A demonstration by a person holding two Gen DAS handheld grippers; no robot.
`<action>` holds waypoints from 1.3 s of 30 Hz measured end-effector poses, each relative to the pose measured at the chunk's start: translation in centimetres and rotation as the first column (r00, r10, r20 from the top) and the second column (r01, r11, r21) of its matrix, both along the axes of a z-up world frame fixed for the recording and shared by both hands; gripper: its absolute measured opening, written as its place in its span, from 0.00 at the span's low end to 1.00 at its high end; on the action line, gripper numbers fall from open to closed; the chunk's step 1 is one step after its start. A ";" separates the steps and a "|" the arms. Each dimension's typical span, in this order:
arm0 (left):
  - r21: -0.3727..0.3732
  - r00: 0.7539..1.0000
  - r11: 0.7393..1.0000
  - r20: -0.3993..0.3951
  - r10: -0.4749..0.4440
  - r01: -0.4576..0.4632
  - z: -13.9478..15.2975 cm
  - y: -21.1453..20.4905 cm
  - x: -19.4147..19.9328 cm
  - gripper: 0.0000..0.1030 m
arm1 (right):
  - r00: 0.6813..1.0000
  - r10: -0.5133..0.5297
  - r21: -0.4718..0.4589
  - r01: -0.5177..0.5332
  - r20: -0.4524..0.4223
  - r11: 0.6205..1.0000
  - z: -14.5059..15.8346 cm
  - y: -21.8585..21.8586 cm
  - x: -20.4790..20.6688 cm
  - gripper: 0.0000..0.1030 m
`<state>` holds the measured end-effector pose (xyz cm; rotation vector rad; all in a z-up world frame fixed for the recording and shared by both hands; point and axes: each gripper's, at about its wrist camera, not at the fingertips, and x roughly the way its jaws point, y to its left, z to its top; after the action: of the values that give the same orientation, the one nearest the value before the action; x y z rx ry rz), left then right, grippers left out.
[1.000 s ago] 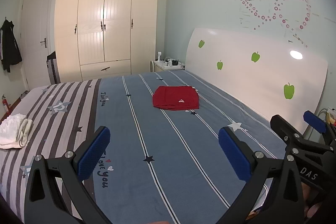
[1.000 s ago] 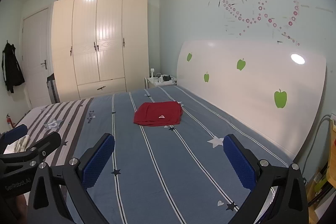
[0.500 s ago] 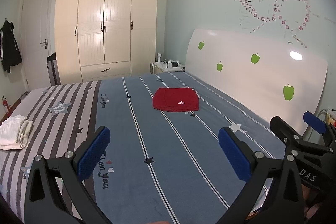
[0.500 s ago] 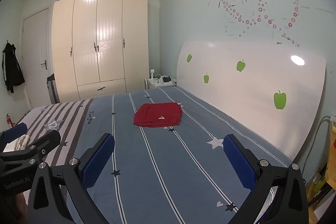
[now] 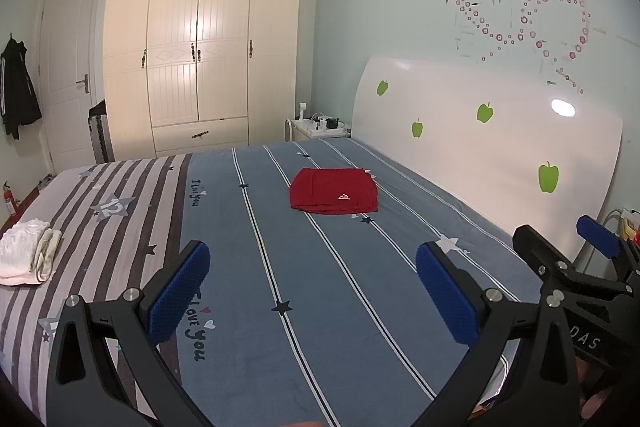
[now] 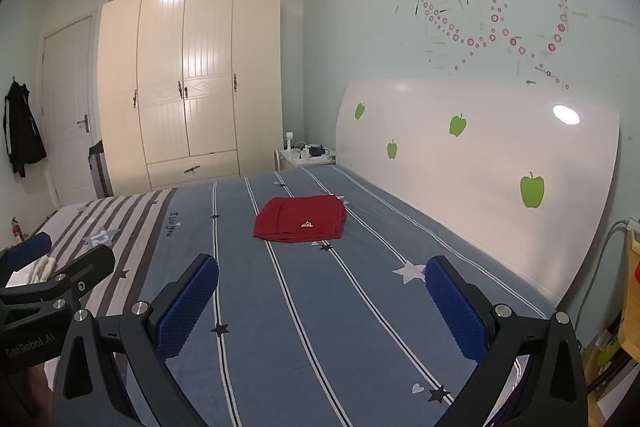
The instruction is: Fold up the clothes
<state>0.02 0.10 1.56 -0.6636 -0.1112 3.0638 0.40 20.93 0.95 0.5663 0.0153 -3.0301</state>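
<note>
White folded clothes [image 5: 28, 257] near left on striped bed [image 5: 328, 291]. Left gripper [image 5: 312, 291] spread wide, empty, above bed. Red folded garment [image 5: 334, 190] far centre, flat near headboard [image 5: 500, 147]. Right gripper [image 6: 322, 301] spread wide, empty.

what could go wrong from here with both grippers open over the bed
1. The red garment already lies folded far up the bed, near the headboard; grabbing it carelessly could undo the fold.
2. The white clothes sit at the bed's striped left edge; a nudge might push them off.
3. The left gripper and right gripper are close side by side, so they could bump when reaching.
</note>
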 end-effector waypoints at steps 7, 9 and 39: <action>0.009 1.000 1.000 0.001 -0.013 0.013 -0.1 -0.2 0.0 0.99 | 1.000 -0.004 -0.001 0.004 -0.002 1.000 0.1 0.2 0.0 0.99; 0.009 1.000 1.000 -0.001 -0.016 0.016 -0.1 -0.3 0.0 0.99 | 1.000 -0.007 -0.002 0.007 0.000 1.000 0.0 0.2 -0.1 0.99; 0.121 0.994 0.991 0.100 0.045 -0.057 -25.8 -4.4 -31.3 0.73 | 0.986 -0.008 0.009 0.007 0.164 1.000 -25.3 0.5 -32.1 0.99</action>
<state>-31.29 -4.29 -24.22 -0.8141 -0.3207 3.0404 -31.66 21.43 -24.30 0.8160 0.0183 -2.9815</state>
